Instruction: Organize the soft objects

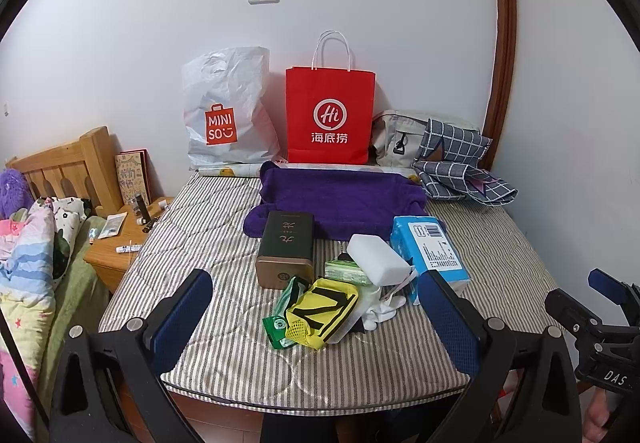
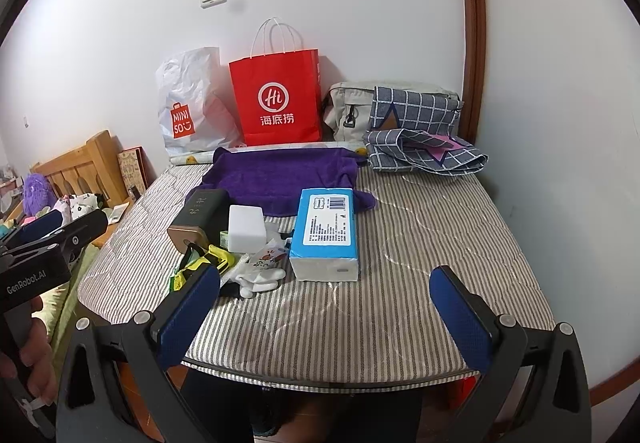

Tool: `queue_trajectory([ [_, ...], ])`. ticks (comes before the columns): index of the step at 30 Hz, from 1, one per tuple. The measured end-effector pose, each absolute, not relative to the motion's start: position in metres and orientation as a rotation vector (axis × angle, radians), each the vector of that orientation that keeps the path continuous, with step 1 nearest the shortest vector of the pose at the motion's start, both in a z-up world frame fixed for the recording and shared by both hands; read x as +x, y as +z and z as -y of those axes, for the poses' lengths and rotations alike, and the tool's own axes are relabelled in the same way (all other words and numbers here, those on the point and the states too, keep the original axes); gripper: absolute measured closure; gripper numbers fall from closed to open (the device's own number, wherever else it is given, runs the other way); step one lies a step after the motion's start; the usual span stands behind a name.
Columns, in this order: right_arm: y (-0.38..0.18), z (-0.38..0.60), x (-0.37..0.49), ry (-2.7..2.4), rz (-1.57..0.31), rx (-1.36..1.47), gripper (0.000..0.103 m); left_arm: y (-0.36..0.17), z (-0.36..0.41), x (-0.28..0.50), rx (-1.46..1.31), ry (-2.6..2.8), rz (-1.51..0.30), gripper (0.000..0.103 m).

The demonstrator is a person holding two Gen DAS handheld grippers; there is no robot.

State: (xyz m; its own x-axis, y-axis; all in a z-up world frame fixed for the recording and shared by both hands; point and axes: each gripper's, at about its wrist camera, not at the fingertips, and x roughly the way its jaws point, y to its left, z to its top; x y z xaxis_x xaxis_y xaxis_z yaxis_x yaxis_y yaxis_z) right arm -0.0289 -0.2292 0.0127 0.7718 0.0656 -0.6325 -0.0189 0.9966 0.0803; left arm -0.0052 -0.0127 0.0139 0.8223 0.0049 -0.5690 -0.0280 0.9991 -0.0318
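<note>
Left wrist view: striped mattress [image 1: 200,227]; purple towel [image 1: 340,199] spread at 12 o'clock; red paper bag [image 1: 330,115] behind it against the wall; blue tissue pack [image 1: 430,249] at 1 o'clock; white sponge [image 1: 378,259] touching its left side; yellow mesh pouch [image 1: 320,317] nearest. Left gripper [image 1: 316,317] and right gripper [image 2: 326,309]: jaws wide, empty.

Left hand-held gripper [image 1: 316,313], right hand-held gripper [image 2: 324,307] — both agape, empty.
</note>
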Motion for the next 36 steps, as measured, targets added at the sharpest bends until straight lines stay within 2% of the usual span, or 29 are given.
queue_trajectory([
  [36,0.0072,0.2293,-0.0282,0.069,-0.674,0.09,0.0,0.0079,0.009,0.0016,-0.038,0.03,-0.615,0.0],
])
